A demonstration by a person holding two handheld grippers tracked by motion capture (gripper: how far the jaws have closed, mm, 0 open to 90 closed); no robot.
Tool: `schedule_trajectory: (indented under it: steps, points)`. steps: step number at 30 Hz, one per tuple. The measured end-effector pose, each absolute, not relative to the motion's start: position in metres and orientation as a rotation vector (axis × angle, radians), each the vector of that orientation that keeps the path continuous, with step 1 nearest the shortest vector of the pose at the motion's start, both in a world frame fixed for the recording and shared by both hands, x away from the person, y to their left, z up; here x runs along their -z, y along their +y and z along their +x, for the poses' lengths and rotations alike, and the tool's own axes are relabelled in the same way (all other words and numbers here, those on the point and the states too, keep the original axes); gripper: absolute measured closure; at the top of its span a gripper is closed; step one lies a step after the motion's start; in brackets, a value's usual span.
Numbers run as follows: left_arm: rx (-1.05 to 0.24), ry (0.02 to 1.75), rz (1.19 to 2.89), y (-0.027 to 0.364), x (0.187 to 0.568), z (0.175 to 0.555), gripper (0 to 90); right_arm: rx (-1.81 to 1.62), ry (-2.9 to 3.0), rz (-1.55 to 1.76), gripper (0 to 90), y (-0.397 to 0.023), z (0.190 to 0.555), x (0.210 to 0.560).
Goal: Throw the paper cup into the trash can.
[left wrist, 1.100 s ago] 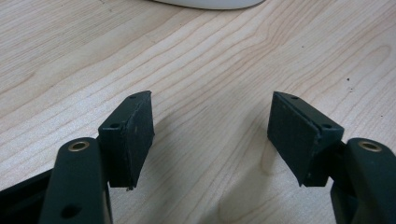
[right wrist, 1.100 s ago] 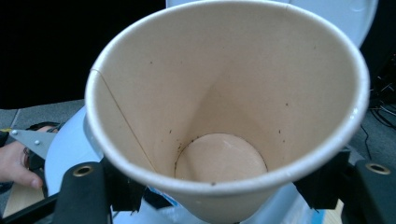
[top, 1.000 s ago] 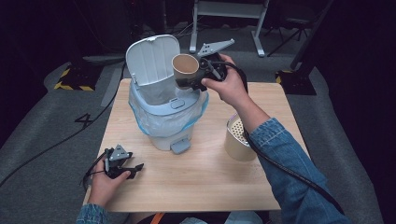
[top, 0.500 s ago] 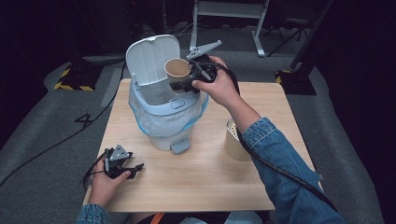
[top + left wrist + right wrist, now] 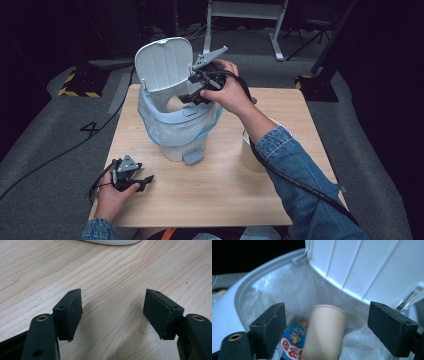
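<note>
Now the right tongs (image 5: 192,90), over the bin (image 5: 175,135), have just spread their jaws; the paper cup (image 5: 324,332), held a second ago, drops free between and below them into the liner; disposal looks done; left tongs (image 5: 142,179) idle, released, on the table (image 5: 225,190).

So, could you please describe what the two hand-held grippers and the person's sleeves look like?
Both are black. The right hand-held gripper carries a grey three-cornered plate and trails a black cable; the left hand-held gripper bears a similar plate. The jaws end in flat black rectangular pads. The sleeves are blue denim.
</note>
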State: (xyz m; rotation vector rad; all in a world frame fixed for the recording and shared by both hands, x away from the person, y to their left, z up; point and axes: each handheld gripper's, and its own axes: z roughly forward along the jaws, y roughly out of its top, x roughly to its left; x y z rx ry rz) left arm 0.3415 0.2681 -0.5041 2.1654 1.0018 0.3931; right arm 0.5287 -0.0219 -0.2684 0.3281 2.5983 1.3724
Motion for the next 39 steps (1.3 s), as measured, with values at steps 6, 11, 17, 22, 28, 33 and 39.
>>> schedule_trajectory:
  steps: [6, 11, 17, 22, 28, 33, 39]
  points:
    - [-0.395, 0.999, 2.167, 0.268, 0.504, 0.342, 32.0, -1.441, 2.519, 0.333, 18.9, -0.033, 0.522, 0.257]
    - [-0.394, 0.999, 2.167, 0.268, 0.504, 0.342, 32.0, -1.518, 2.473, 0.334, 21.1, -0.055, 0.511, 0.245]
    - [-0.393, 1.0, 2.166, 0.268, 0.504, 0.342, 31.9, -1.562, 2.47, 0.314, 23.3, -0.091, 0.493, 0.236]
    - [-0.393, 1.002, 2.166, 0.268, 0.504, 0.342, 31.9, -1.554, 2.46, 0.306, 23.3, -0.127, 0.477, 0.233]
    - [-0.394, 1.002, 2.166, 0.268, 0.504, 0.342, 31.9, -1.543, 2.452, 0.334, 23.3, -0.155, 0.465, 0.234]
    - [-0.394, 1.001, 2.166, 0.268, 0.504, 0.342, 31.9, -1.513, 2.466, 0.359, 23.3, -0.18, 0.453, 0.24]
    - [-0.397, 1.001, 2.168, 0.268, 0.504, 0.342, 31.8, -1.504, 2.452, 0.396, 23.4, -0.209, 0.441, 0.248]
